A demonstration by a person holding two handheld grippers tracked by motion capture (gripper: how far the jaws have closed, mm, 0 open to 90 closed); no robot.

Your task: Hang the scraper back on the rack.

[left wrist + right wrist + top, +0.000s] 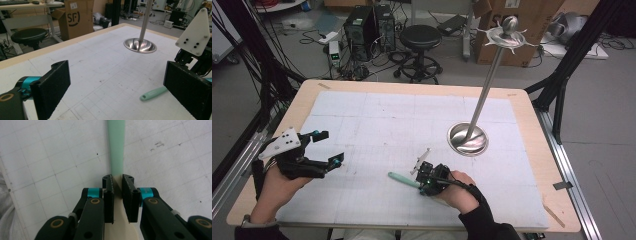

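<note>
A spatula with a mint-green handle (402, 179) (117, 145) and a cream blade lies flat on the white gridded mat (377, 125). My right gripper (422, 181) (117, 187) is low over it at the front centre of the table. Its jaws are shut on the cream neck where the handle meets the blade. In the left gripper view the handle's end (152, 93) pokes out beside the right gripper's white plate (195, 32). My left gripper (329, 146) (117, 77) hovers at the front left, open wide with nothing between its jaws.
A steel stand with a round dished base (468, 139) (140, 45) and a tall pole topped by a spiked disc (507, 34) stands right of centre. Beyond the table's far edge are a black stool (419, 37), a cardboard box (532, 20) and computer cases (369, 25).
</note>
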